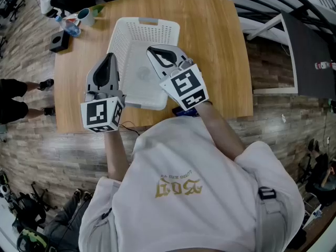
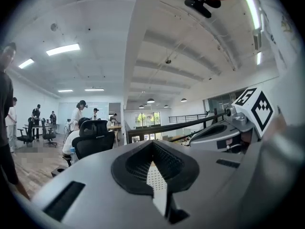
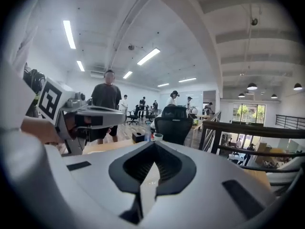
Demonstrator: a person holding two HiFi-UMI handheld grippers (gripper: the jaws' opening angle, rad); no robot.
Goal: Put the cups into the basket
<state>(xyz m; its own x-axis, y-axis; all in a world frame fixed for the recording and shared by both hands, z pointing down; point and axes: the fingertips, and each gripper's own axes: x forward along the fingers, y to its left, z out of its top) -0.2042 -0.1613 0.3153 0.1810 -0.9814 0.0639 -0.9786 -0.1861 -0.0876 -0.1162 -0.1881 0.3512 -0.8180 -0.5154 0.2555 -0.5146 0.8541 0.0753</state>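
The basket (image 1: 140,62) sits on the desk (image 1: 220,62); a cup (image 1: 85,18) and a box (image 1: 59,42) lie left of it, at the desk's far-left corner.

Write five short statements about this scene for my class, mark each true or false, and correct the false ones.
1. The white basket stands on the wooden table. True.
2. A cup already lies inside the basket. False: no cup shows in it; the cup stands at the table's far left corner.
3. The left tool is shut on a cup. False: its jaws are together with nothing between them.
4. The right tool is shut and holds nothing. True.
5. A black box sits on the table near the cup. True.
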